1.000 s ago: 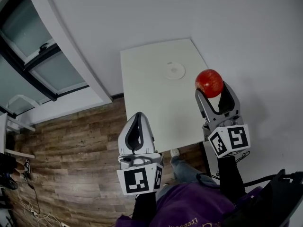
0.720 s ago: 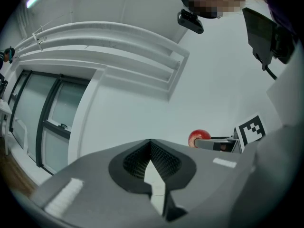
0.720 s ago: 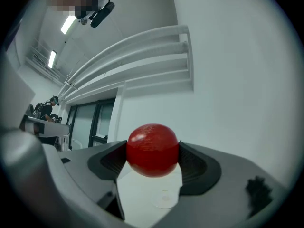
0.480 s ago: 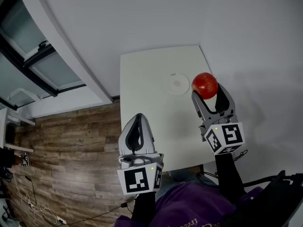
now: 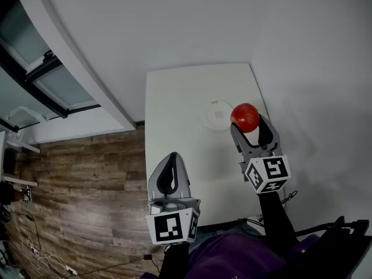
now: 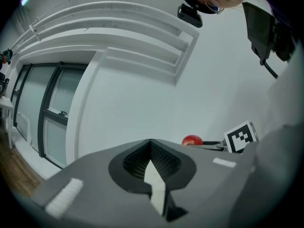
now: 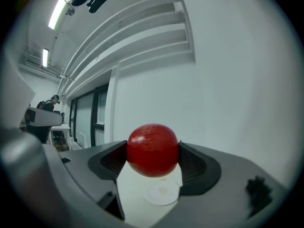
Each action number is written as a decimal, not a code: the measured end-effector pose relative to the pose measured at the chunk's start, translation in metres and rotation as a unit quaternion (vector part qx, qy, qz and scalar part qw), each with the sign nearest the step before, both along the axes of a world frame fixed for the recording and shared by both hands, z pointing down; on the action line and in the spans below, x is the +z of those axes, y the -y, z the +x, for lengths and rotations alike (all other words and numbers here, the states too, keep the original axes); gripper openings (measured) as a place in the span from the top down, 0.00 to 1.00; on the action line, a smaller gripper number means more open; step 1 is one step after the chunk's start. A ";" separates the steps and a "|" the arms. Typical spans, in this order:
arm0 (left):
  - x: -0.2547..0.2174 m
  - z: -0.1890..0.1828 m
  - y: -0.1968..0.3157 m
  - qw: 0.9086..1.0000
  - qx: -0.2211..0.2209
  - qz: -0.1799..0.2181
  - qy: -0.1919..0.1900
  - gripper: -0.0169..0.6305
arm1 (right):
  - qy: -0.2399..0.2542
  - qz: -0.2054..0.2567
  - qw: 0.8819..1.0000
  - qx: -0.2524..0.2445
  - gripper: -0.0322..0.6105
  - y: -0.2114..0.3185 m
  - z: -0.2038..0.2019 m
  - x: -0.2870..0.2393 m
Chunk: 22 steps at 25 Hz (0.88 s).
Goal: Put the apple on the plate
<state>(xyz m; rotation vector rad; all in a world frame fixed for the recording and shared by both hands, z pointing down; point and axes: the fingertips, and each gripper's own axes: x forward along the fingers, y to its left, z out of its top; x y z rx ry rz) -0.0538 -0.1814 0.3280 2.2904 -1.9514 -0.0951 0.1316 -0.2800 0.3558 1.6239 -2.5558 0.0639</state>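
A red apple [image 5: 245,116] is clamped between the jaws of my right gripper [image 5: 246,121], which is shut on it and held above the table. In the right gripper view the apple [image 7: 152,149] fills the gap between the jaws, with the small white plate [image 7: 162,193] on the table below it. From the head view the plate [image 5: 216,116] lies just left of the apple, partly covered by it. My left gripper [image 5: 169,170] hangs off the table's near-left edge, shut and empty. The apple [image 6: 192,140] also shows small in the left gripper view.
The white table [image 5: 180,144] stands against a white wall, with a second wall along its right side. Wooden floor [image 5: 87,190] lies to the left, below a window frame [image 5: 52,80]. A person's purple sleeve [image 5: 232,260] is at the bottom.
My right gripper has carried the apple leftward and lower, from right of the plate to over its right edge. The left gripper has stayed in place.
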 end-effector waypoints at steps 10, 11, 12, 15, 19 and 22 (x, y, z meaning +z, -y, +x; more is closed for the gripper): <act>0.029 -0.007 0.030 0.999 0.028 -0.035 0.004 0.96 | -0.014 -0.037 0.999 0.011 0.41 0.032 -0.011 0.041; 0.032 -0.006 0.032 0.999 0.032 -0.039 0.004 0.96 | -0.016 -0.041 0.999 0.011 0.41 0.035 -0.012 0.046; 0.035 -0.006 0.033 0.999 0.035 -0.042 0.004 0.96 | -0.018 -0.045 0.999 0.012 0.40 0.037 -0.013 0.050; 0.042 -0.006 0.036 0.998 0.040 -0.054 0.005 0.96 | -0.025 -0.057 0.998 0.011 0.41 0.043 -0.017 0.064; 0.053 -0.009 0.040 0.996 0.042 -0.074 0.006 0.96 | -0.034 -0.073 0.997 0.010 0.41 0.050 -0.020 0.083; 0.061 -0.016 0.043 0.996 0.038 -0.084 0.011 0.96 | -0.039 -0.084 0.996 0.008 0.41 0.055 -0.025 0.097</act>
